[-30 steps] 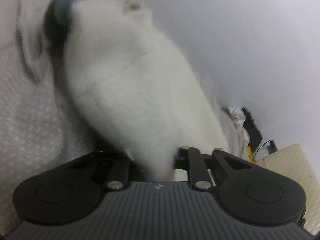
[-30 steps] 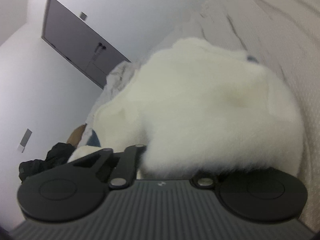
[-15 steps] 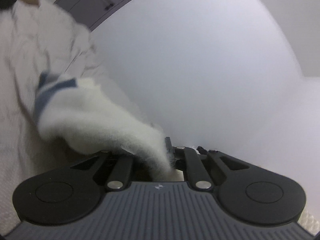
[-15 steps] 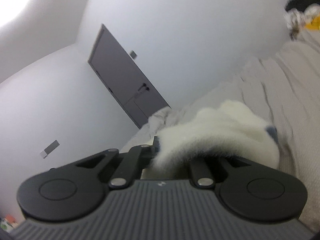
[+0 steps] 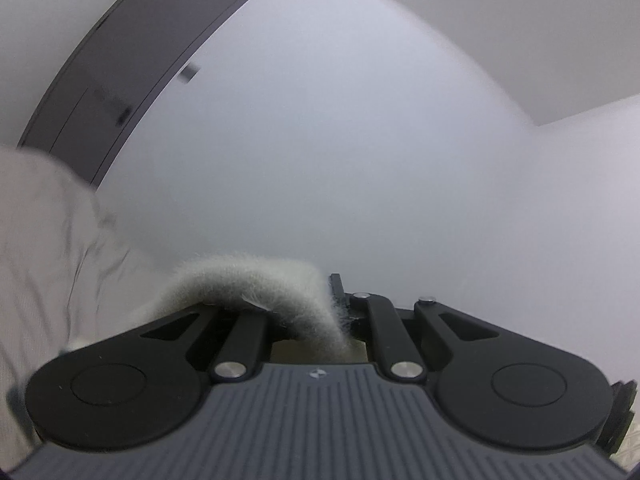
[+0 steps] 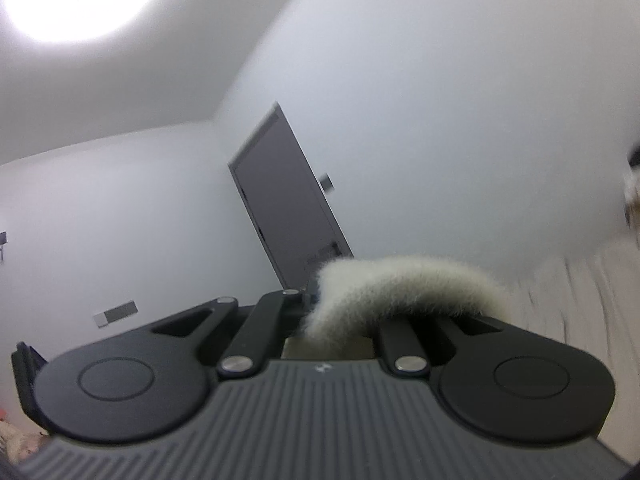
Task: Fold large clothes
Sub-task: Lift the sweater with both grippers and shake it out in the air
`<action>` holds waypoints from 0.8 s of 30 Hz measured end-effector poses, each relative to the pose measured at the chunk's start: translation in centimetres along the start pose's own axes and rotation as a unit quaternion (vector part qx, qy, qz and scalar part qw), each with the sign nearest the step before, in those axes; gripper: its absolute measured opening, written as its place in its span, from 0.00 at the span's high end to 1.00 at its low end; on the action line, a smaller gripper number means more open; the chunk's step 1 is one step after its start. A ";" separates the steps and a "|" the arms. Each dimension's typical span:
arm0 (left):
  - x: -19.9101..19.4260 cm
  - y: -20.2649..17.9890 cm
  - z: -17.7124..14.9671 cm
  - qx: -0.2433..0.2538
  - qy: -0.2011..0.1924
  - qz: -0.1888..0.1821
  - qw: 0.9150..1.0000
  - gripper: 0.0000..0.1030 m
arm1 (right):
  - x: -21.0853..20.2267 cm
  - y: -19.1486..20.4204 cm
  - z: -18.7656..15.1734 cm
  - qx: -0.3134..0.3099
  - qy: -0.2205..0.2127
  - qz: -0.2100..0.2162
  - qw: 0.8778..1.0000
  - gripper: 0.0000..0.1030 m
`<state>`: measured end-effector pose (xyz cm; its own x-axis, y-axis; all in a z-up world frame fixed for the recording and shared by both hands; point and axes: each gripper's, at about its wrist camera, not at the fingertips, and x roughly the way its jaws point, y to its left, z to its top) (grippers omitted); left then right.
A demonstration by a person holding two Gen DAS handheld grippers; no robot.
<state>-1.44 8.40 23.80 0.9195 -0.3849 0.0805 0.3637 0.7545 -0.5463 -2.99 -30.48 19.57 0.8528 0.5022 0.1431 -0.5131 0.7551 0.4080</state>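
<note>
High above the bed (image 5: 36, 280), a white fleece garment (image 5: 256, 280) is pinched by the closed left gripper (image 5: 338, 312) and right gripper (image 6: 316, 304); such shallow bites on slippery pile could be lost.

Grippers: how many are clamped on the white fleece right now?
2. The left gripper pinches the white fleece, which drapes to its left; the right gripper pinches it too, fleece draping right.
</note>
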 end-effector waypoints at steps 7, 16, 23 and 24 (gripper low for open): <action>0.9 -8.5 9.8 0.028 -0.019 -0.020 0.999 0.89 | -0.8 5.4 10.4 -0.044 -0.052 0.013 0.998 0.90; 10.3 -11.8 12.4 0.067 0.005 0.003 0.998 0.89 | 4.0 3.6 16.3 -0.040 -0.063 -0.041 0.996 0.90; 22.8 -6.3 7.4 0.020 0.074 0.039 0.996 0.89 | 13.1 -6.7 11.7 0.011 0.005 -0.097 0.995 0.89; 25.4 -4.9 6.2 0.016 0.087 0.049 0.995 0.89 | 14.9 -8.7 10.7 0.018 0.021 -0.107 0.994 0.89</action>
<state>21.05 -1.77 33.67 0.9117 -0.3932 -0.1196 0.2810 0.8087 -0.5168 15.21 -34.04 27.81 0.9368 0.3497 0.0133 -0.3168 0.8312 0.4570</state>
